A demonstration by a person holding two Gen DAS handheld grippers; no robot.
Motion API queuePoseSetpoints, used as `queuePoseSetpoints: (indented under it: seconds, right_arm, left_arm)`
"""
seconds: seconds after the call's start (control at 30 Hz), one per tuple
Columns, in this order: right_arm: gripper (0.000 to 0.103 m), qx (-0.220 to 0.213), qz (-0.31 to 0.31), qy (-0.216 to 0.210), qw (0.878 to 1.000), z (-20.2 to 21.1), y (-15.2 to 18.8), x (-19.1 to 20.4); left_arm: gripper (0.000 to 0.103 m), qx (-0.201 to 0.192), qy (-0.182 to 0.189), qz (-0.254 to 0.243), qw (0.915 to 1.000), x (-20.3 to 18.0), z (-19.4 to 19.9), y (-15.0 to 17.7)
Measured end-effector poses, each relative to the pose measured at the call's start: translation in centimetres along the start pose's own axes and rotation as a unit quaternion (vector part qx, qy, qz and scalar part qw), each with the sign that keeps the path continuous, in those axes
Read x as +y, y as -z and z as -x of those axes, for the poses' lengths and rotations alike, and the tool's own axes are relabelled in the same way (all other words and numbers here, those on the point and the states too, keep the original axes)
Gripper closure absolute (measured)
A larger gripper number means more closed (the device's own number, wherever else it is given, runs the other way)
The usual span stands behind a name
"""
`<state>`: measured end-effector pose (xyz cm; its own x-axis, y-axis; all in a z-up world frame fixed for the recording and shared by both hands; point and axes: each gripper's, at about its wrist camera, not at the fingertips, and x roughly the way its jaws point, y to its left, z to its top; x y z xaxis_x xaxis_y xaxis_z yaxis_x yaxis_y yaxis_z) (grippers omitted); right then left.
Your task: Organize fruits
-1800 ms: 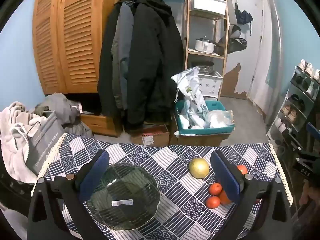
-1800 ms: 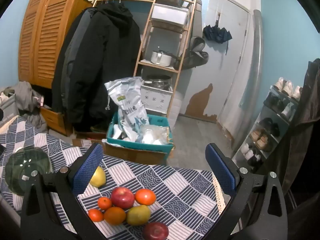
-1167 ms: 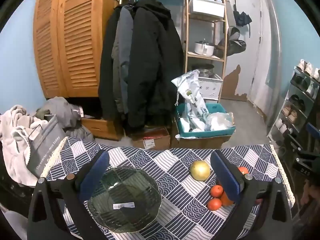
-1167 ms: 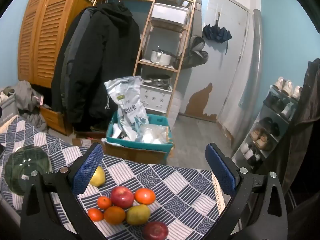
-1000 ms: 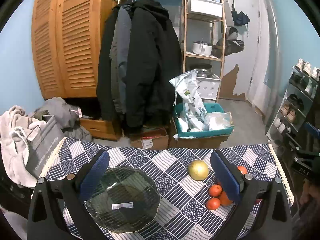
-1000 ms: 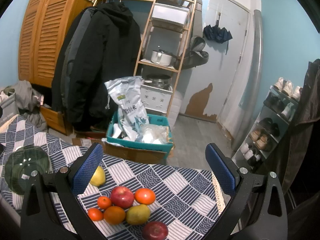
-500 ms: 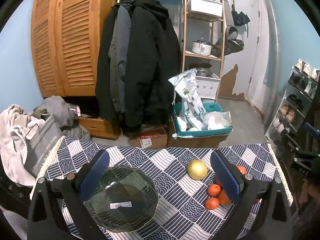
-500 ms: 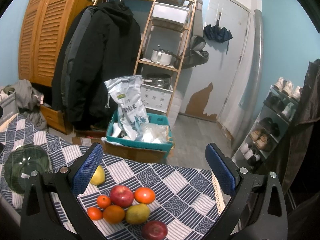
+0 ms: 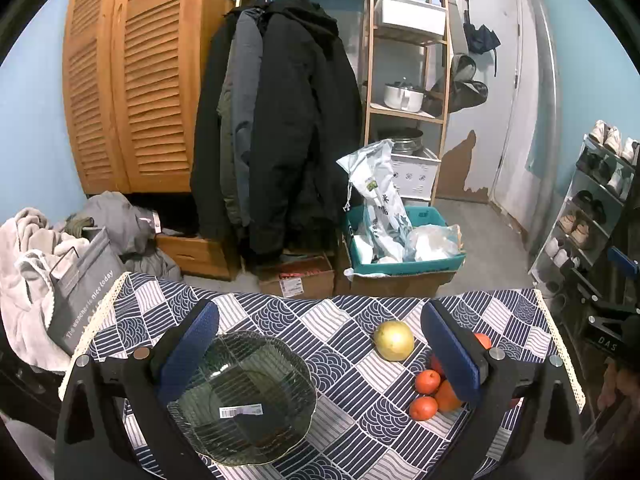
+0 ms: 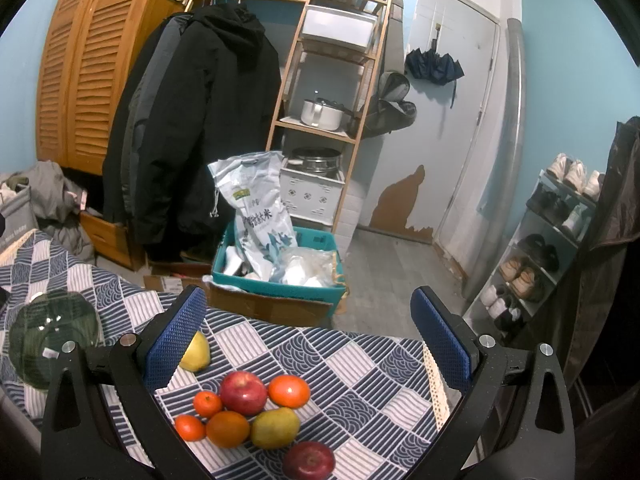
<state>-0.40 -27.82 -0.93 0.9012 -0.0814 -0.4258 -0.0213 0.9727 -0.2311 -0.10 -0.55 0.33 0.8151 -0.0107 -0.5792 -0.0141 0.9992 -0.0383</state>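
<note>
A dark green glass plate (image 9: pixel 244 396) lies on the left of the patterned tablecloth (image 9: pixel 340 332); it also shows in the right wrist view (image 10: pixel 52 344). A yellow round fruit (image 9: pixel 394 340) sits mid-table, apart from the rest. A cluster of fruit lies at the right: a red apple (image 10: pixel 243 393), an orange tomato-like fruit (image 10: pixel 289 391), small oranges (image 10: pixel 207 404), a yellow-green mango (image 10: pixel 275 427) and a dark red apple (image 10: pixel 309 460). My left gripper (image 9: pixel 320 348) is open above the plate and yellow fruit. My right gripper (image 10: pixel 308 336) is open above the cluster. Both hold nothing.
Beyond the table's far edge stand a teal bin with bags (image 9: pixel 400 248), cardboard boxes (image 9: pixel 296 276), hanging coats (image 9: pixel 280 132) and a wooden shelf (image 9: pixel 404 80). Laundry (image 9: pixel 36 264) lies left; a shoe rack (image 9: pixel 592 216) stands right. Lace trim (image 10: pixel 434 380) marks the cloth's right edge.
Both views have shifted only slightly; the left gripper has drifted a little. The fruit and plate have not moved. Both grippers stay open.
</note>
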Motion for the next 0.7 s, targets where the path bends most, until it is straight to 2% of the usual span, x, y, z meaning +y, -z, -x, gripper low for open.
queuePoseSetpoints:
  seconds: [0.7]
  right_arm:
    - [0.003, 0.0, 0.0, 0.0, 1.0, 0.04, -0.05, -0.04]
  left_arm:
    - [0.001, -0.002, 0.001, 0.002, 1.0, -0.12, 0.01, 0.05]
